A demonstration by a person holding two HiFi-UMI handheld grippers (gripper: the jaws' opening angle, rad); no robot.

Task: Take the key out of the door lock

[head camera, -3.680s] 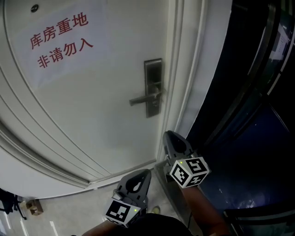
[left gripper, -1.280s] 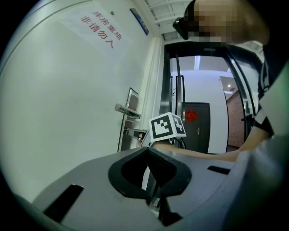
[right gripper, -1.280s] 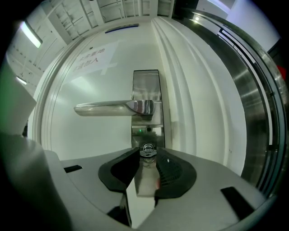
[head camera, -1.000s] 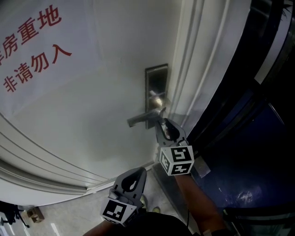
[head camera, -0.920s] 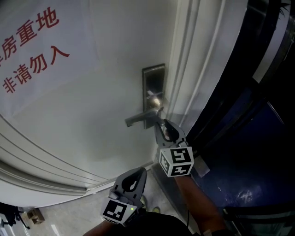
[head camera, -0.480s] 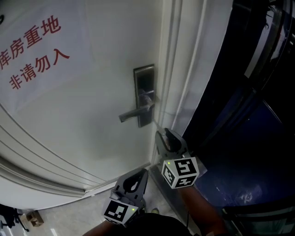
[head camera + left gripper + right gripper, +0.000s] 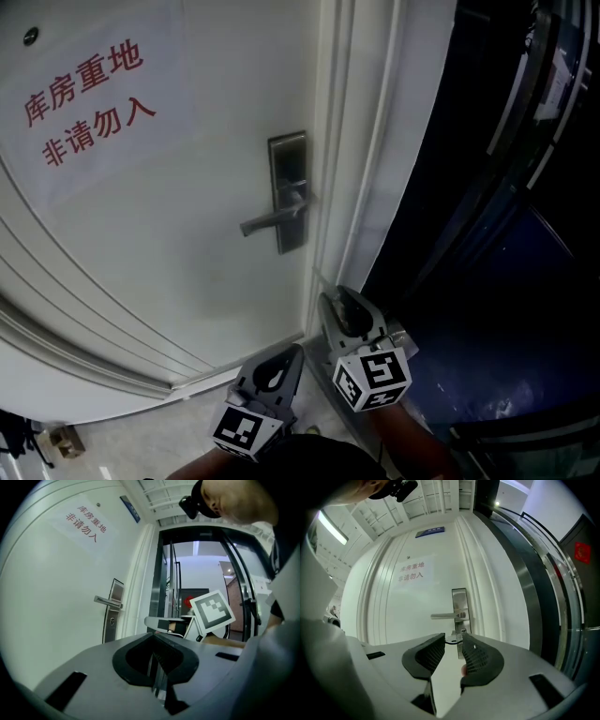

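Observation:
The steel lock plate (image 7: 288,187) with its lever handle (image 7: 267,222) sits on the white door, also in the right gripper view as lock plate (image 7: 460,606). My right gripper (image 7: 326,296) hangs below and to the right of the lock, well clear of it. Its tips pinch a small silver key (image 7: 461,631) with a thin ring, which pokes out as a sliver (image 7: 315,277) in the head view. My left gripper (image 7: 296,351) is low near the door's bottom edge, its jaws (image 7: 152,639) shut with nothing in them.
A paper sign (image 7: 89,89) with red characters is stuck on the door's upper left. The white door frame (image 7: 352,141) runs beside the lock. Dark glass doors (image 7: 487,234) stand to the right. Pale floor tile (image 7: 122,450) shows at the bottom left.
My right gripper was up against the lock under the handle. It has drawn back and down with the key between its tips. The left gripper stays where it was.

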